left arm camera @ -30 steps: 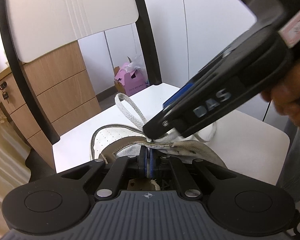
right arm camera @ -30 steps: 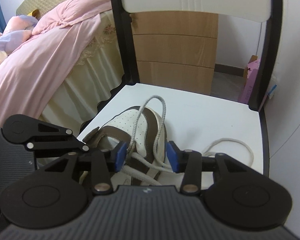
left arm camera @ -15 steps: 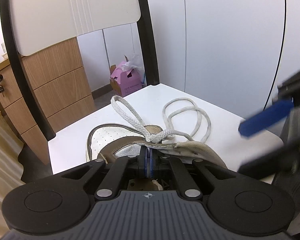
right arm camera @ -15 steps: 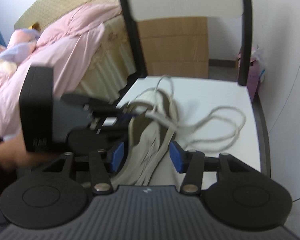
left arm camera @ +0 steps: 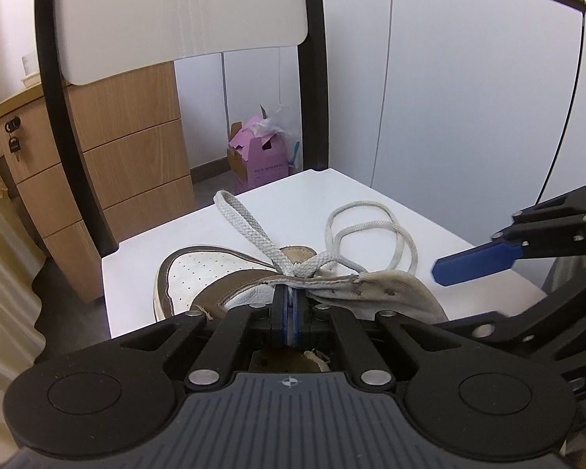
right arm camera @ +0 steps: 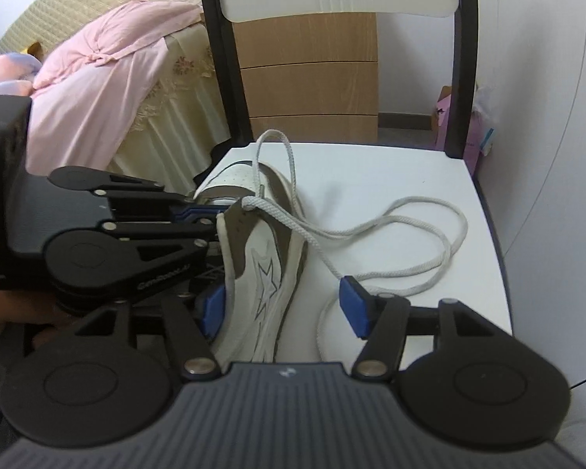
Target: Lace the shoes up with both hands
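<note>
1. The white and brown leather sneaker (right arm camera: 269,242) lies tipped on its side near the front left corner of the white chair seat (right arm camera: 390,172), its sole side toward the right wrist camera. The left gripper (left arm camera: 287,305) has its blue pads pressed together on the edge of the shoe's upper, just under the knot. If that pinch slips — it takes only a thin lip of leather — the shoe may flop flat and pull the lace out of reach.

2. The grey-white woven shoelace (right arm camera: 402,226) is tied in one loose crossing at the top eyelets; a short loop stands up toward the chair's back edge, and a long slack coil lies on the seat toward its right edge. A tug on the wrong strand would likely undo the crossing rather than tighten it.

3. The right gripper (right arm camera: 281,305) has just been opening its jaws, which now stand spread, with the heel of the shoe and a run of lace between them (nothing pressed by either pad). Closing here risks catching the shoe's side along with the lace — or two strands at once.

4. The coil lies near the seat's right edge; dragged sideways, it could slide off and hang.
</note>
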Motion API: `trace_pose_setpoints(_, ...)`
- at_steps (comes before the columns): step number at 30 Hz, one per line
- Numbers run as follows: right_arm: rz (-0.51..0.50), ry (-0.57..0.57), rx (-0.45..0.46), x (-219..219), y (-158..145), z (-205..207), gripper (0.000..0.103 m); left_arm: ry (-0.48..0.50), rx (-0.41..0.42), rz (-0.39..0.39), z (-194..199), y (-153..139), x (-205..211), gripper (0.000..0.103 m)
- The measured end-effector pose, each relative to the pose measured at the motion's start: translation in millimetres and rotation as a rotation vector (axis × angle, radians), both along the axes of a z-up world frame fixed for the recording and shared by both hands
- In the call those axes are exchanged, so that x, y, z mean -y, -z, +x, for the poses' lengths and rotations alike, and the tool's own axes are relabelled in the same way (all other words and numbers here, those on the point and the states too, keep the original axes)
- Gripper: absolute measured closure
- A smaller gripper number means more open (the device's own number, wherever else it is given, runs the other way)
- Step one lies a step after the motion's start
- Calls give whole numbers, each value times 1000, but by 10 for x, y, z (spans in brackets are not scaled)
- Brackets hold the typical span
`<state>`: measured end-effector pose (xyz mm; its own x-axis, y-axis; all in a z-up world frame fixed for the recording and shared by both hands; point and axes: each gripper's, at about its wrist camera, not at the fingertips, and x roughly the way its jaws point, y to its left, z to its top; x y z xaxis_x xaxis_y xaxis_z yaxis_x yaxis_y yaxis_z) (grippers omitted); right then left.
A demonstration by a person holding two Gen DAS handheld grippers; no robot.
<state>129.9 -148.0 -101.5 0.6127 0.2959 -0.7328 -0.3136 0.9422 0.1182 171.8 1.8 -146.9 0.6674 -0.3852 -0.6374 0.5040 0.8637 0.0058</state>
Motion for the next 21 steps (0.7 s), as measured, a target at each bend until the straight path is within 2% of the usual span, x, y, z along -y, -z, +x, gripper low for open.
trace_pose_setpoints(4, 3, 6, 60, -2, 109, 35, 44, -12, -5, -31, -4, -15, -43, 100)
trace_pose_setpoints(7, 48, 52, 62, 52, 209, 110, 44, -23, 2, -46, -18, -34, -49, 100)
trace_pose_setpoints(13, 34, 112, 85, 75, 255, 175, 49, -38, 5, -69, -60, -115, -75, 101)
trace_pose_setpoints(16, 33, 147, 89, 106, 256, 170, 51, -33, 33, -70, -121, -172, -71, 103)
trace_pose_setpoints(21, 19, 216, 95, 167, 255, 162, 56, -50, 46, -128, -175, -262, -166, 103)
